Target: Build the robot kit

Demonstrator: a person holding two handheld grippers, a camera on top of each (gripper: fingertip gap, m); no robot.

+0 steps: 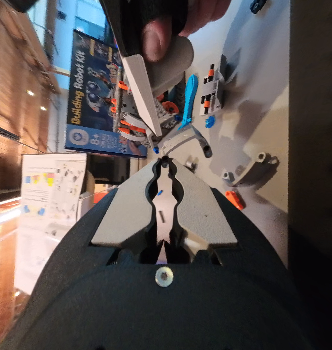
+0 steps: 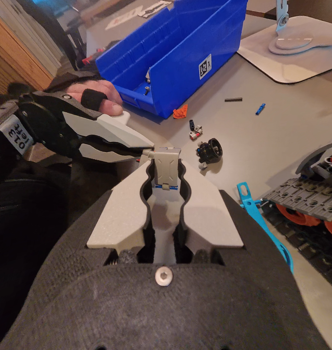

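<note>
My right gripper (image 2: 166, 161) is shut on a grey panel piece (image 2: 167, 168) with blue pins at its lower edge and holds it upright above the table. My left gripper (image 1: 164, 161) is shut on a small grey connector (image 1: 164, 162) and holds it against the panel's (image 1: 180, 140) end. In the right wrist view the left gripper (image 2: 151, 149) comes in from the left, with the connector (image 2: 148, 153) touching the panel's upper left corner. In the left wrist view the right gripper (image 1: 157, 132) reaches down from above, held by a hand.
A blue bin (image 2: 180, 56) stands behind. A black hub piece (image 2: 210, 151), a tracked model (image 2: 312, 198), a light blue lever tool (image 2: 256, 214) and small loose parts lie on the grey table. The kit box (image 1: 97, 106), an instruction sheet (image 1: 53, 189) and curved grey pieces (image 1: 252, 174) are nearby. The tips of both grippers are at nearly the same place.
</note>
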